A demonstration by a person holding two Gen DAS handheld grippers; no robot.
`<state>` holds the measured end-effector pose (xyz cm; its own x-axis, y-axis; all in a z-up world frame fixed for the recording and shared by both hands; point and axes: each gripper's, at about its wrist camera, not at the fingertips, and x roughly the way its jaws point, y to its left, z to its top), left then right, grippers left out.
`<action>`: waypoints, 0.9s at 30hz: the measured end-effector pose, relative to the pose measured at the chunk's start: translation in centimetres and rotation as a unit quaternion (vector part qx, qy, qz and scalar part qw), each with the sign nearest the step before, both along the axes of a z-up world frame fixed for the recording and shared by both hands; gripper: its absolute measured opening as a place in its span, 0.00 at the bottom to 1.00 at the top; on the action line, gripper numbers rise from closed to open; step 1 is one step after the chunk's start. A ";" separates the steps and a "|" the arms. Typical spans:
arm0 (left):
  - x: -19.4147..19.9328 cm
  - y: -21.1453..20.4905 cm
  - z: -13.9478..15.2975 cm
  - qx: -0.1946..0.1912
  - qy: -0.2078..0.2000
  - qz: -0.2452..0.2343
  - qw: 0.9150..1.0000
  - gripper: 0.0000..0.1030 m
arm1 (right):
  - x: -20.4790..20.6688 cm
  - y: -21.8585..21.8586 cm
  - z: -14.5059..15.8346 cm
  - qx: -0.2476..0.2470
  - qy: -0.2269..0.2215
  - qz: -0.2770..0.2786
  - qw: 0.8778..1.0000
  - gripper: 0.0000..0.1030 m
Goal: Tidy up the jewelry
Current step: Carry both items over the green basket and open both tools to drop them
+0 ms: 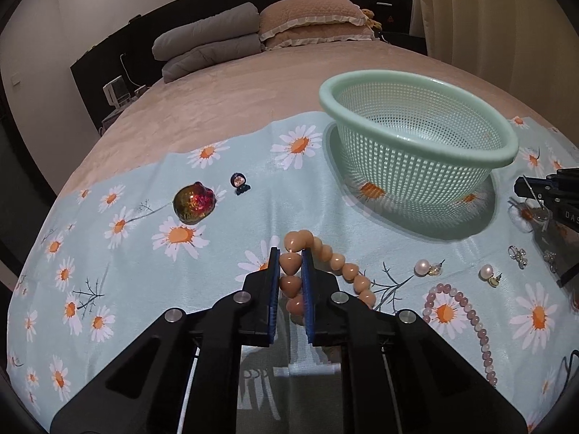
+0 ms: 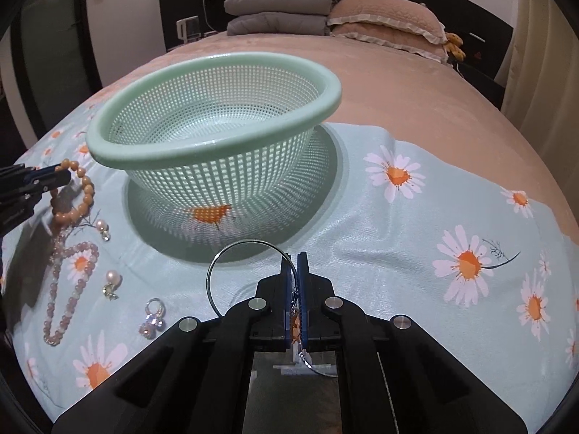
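My left gripper [image 1: 290, 253] is shut on an orange bead bracelet [image 1: 327, 256] that rests on the daisy cloth; it also shows in the right wrist view [image 2: 77, 199]. My right gripper [image 2: 294, 258] is shut on a thin silver hoop bangle [image 2: 231, 253], held just above the cloth in front of the green mesh basket [image 2: 217, 144]. The basket [image 1: 416, 137] looks empty in both views. The right gripper's tip [image 1: 532, 188] shows at the right edge of the left wrist view.
On the cloth lie a pink bead necklace [image 2: 67, 282], pearl earrings [image 1: 423, 267] [image 1: 486, 273], crystal rings [image 2: 153, 316], a shiny round charm [image 1: 194, 202] and a small figurine [image 1: 239, 183]. Pillows [image 1: 311, 21] and a folded quilt [image 1: 206, 47] lie far back on the bed.
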<state>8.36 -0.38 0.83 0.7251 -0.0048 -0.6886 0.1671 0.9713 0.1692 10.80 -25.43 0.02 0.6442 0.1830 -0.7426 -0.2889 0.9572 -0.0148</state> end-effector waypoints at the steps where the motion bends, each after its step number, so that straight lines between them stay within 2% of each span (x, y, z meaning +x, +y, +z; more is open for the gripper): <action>1: -0.1 -0.2 0.6 0.005 -0.006 -0.002 1.000 0.11 | -0.3 0.1 0.7 -0.002 -0.007 0.004 1.000 0.03; 4: 0.0 -0.9 1.8 0.027 -0.020 0.001 0.999 0.11 | -1.2 0.6 2.6 -0.014 -0.027 0.016 0.999 0.03; 6: 0.2 -1.1 2.5 0.020 -0.016 -0.010 1.000 0.11 | -1.4 0.9 3.9 -0.021 -0.039 0.024 0.999 0.03; 16: 1.0 -2.9 8.0 0.035 -0.063 -0.038 0.997 0.11 | -1.9 2.5 8.6 -0.035 -0.085 0.044 0.995 0.03; 22: 2.6 -4.3 10.6 0.015 -0.080 -0.057 0.995 0.11 | 0.1 3.4 9.1 -0.024 -0.090 0.052 0.994 0.03; 27: 4.4 -5.6 10.3 0.000 -0.070 -0.074 0.995 0.11 | 2.1 4.2 8.4 -0.020 -0.082 0.056 0.995 0.03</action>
<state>12.81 -6.03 11.13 0.8048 -0.1186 -0.5816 0.2834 0.9377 0.2009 12.88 -21.27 8.46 0.7343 0.2330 -0.6375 -0.3840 0.9171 -0.1071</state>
